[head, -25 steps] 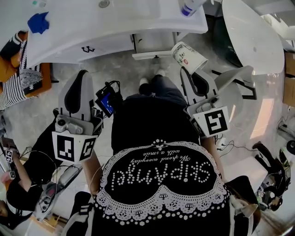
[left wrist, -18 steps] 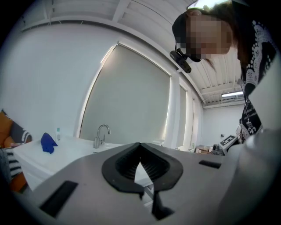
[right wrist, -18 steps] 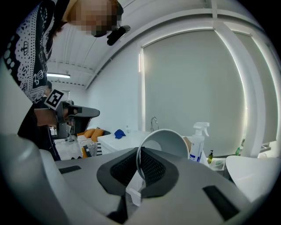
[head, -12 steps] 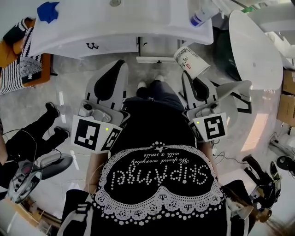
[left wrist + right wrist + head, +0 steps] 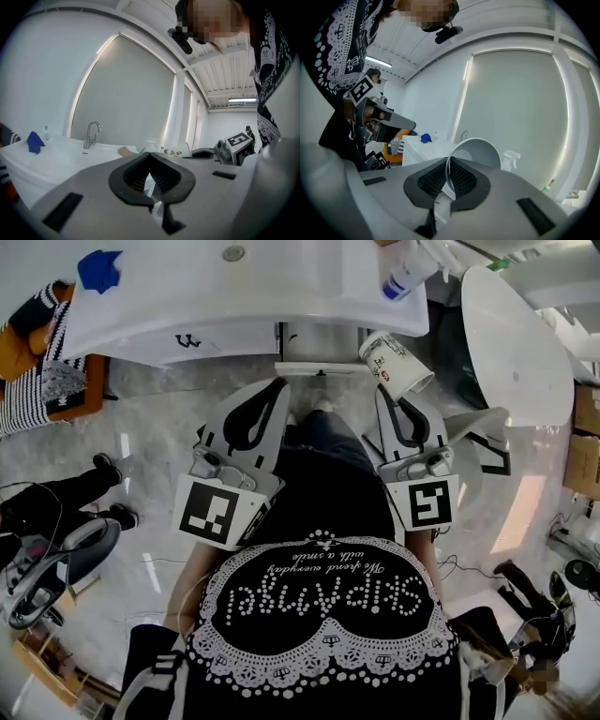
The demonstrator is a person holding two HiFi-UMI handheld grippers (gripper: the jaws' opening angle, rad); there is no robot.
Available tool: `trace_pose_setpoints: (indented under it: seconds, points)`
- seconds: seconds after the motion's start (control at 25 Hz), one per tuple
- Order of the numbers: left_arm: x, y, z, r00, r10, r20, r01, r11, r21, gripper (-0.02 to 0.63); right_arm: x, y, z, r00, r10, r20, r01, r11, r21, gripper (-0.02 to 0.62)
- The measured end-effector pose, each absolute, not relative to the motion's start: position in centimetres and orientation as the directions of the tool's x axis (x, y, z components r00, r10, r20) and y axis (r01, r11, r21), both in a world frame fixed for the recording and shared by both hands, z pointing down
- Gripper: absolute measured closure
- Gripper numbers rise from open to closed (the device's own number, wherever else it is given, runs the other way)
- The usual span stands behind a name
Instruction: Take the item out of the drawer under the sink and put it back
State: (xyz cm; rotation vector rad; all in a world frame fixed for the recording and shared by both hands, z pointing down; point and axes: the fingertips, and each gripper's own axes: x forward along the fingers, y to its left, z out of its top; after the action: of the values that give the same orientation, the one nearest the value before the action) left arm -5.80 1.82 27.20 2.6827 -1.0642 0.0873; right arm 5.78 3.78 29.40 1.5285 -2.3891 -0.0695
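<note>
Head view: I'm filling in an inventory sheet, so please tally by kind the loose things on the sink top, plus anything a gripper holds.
Blue cloth: 1
Spray bottle: 1
Paper cup, gripped by the right gripper: 1
Total: 3

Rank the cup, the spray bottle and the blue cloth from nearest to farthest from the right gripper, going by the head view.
1. Cup: gripped by its rim in the right gripper, at its tip.
2. Spray bottle: on the right end of the sink, beyond the cup.
3. Blue cloth: on the sink's left end, farthest.
</note>
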Motion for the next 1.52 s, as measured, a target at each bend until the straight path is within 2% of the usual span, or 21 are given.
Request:
trace_pose_setpoints:
  seconds: [0.12,0.28,0.52,1.08,1.52]
  points:
    - [-5.4,2.0,27.2,0.729,-0.669,0.145,-0.682,-0.694,0.231,0.603,6.1,3.7,30.0,-0.382,-0.885,0.265,-0.855,0.447,0.262,0.571]
    - [-5.4,2.2,27.4,0.726,-0.67,0.156,-0.685,-0.688,0.239,0.603,6.5,3.7,31.8,-0.352,-0.847,0.398,-0.763,0.506,0.403,0.571]
    - [-6.1,2.0,27.7,0.713,-0.683,0.161,-0.699,-0.669,0.254,0.603,6.1,2.8,33.1,-0.328,-0.834,0.444,-0.706,0.528,0.471,0.571]
    - [-8.2,0.2,28.4,0.606,-0.773,0.187,-0.785,-0.544,0.297,0.603,4.7,-0.1,36.2,-0.396,-0.751,0.528,-0.617,0.644,0.452,0.571]
    - [-4.7,-0.9,29.2,0.602,-0.764,0.233,-0.79,-0.525,0.318,0.603,6.7,-1.7,37.0,-0.431,-0.704,0.565,-0.553,0.701,0.451,0.571]
